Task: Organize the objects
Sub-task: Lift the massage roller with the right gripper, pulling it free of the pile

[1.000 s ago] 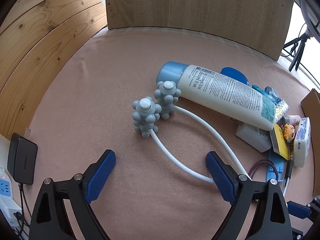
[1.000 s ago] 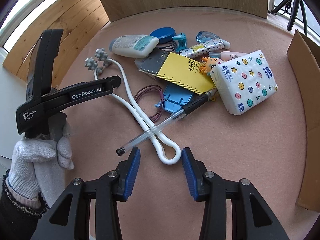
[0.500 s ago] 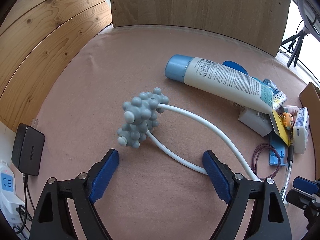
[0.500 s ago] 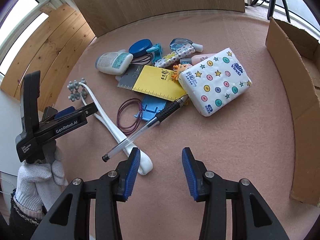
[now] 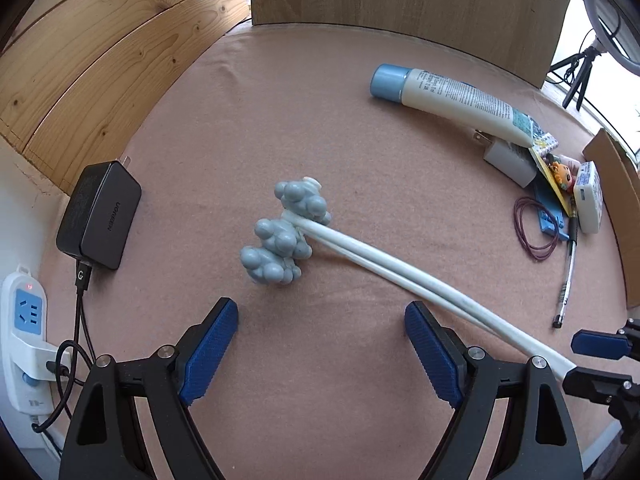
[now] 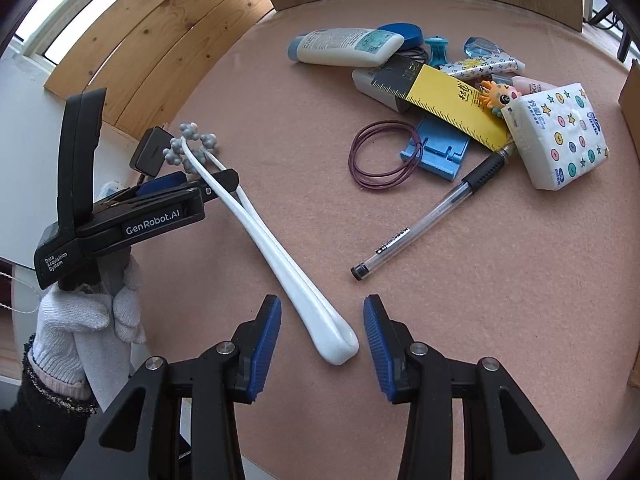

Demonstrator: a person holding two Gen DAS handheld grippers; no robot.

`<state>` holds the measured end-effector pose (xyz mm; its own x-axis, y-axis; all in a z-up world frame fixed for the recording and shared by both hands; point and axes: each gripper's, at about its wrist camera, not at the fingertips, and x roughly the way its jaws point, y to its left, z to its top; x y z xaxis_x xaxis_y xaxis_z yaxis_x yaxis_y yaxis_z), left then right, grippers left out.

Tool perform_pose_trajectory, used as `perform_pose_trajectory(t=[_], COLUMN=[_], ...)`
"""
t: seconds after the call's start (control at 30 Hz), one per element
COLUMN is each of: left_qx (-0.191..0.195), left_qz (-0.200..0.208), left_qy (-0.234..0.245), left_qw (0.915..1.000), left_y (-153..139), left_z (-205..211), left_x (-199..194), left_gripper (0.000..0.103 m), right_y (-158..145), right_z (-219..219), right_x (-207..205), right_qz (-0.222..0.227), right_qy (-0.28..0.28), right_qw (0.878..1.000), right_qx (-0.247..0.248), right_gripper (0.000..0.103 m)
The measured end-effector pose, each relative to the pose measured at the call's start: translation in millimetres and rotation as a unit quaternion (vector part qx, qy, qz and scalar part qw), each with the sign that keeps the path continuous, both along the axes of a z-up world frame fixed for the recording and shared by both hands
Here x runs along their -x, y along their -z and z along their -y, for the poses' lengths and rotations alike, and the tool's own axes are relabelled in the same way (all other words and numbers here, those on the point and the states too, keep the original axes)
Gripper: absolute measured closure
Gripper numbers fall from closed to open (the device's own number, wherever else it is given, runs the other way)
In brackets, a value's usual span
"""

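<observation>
A white U-shaped massager (image 6: pixel 256 220) lies on the pink desk (image 6: pixel 304 184), its two thin arms squeezed nearly together and ending in knobbly grey-blue roller heads (image 5: pixel 286 232) (one stacked partly on the other). Its closed loop end rests on the desk well apart from the heads. Off to the side lie a clear pen (image 6: pixel 432 220), a purple hair-tie loop (image 6: pixel 382 156), a white lotion tube (image 6: pixel 344 46), a yellow ruler (image 6: pixel 452 102), a blue stand (image 6: pixel 438 152) and a patterned tissue pack (image 6: pixel 560 134).
</observation>
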<state>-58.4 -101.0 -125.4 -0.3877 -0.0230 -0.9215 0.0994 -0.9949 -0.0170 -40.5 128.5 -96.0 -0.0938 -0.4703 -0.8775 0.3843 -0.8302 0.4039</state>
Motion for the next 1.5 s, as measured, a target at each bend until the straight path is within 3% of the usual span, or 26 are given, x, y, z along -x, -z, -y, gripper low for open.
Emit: perform_pose_trajectory(t=[0.27,0.67,0.83,1.07,1.37,1.5], left_qx=[-0.030,-0.070,-0.090,-0.045,-0.085,-0.099], left_qz=[-0.016,-0.059,-0.064,-0.040,-0.039,-0.041], left_qy=[-0.032,-0.076,-0.087,-0.086,-0.124,-0.138], left_qw=[0.9989,0.9929,0.9901,0.9945,0.9879,0.9846], left_y=[-13.6,-52.2,-50.8,-26.4,-14.9,-13.6], left_z=[14.9,29.9,35.0,28.6,56.5,62.9], left_x=[-21.5,-42.7,-38.6,-25.0,-38.9,-43.3], left_gripper=[0.015,0.015,0.015,0.015,0.022,0.030], right_y=[-10.4,-3.7,-3.9,-9.2,-17.8,-9.1], right_z=[16.3,52.1,62.1,78.3,70.6,77.5], right_x=[5.2,-20.6,-28.7,-44.9,-36.0,-38.3], right_qz=[-0.020,-0.003,-0.004,-0.019,-0.032,-0.022], right_qy=[-0.017,-0.081,-0.103,-0.138,-0.123,-0.127], right_qw=[1.000,0.997,0.995,0.990,0.992,0.992], right_qx=[-0.009,0.013,0.007,-0.006,-0.001,-0.004], right_gripper=[0.064,0.064,0.064,0.064,0.064,0.064])
